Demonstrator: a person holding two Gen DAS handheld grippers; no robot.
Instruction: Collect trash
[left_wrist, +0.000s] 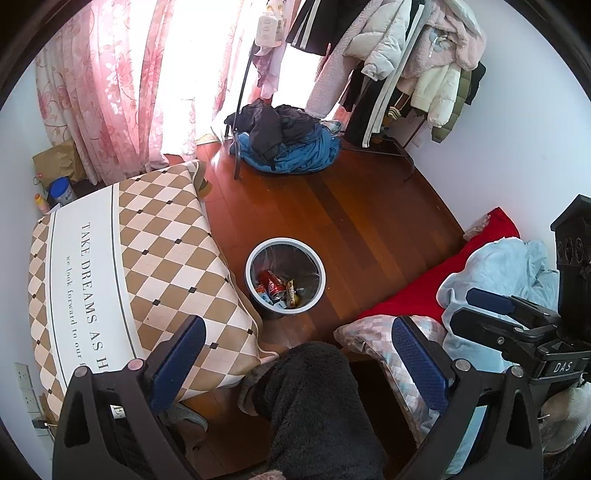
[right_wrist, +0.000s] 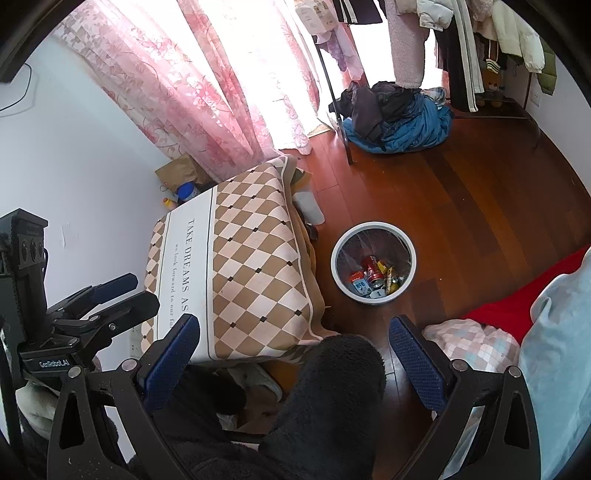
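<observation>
wood floor (left_wrist: 369, 221); bin (left_wrist: 285, 277) holds can (left_wrist: 272, 284); both grippers (left_wrist: 299, 362) (right_wrist: 293, 360) agape.

Checkered cover (left_wrist: 122, 258), at 9 o'clock: "TAKE DREAMS AS H…", beneath it "we look forward to our…". Right gripper (left_wrist: 517, 317) body: "DAS". Left gripper (right_wrist: 103, 295) body: "GenRobot.AI".

You see daylight blowing out the pink curtains (left_wrist: 110, 92) at the top of both frames; glare streaks the wood floor (left_wrist: 351, 206), and fisheye bending curves every edge.
</observation>
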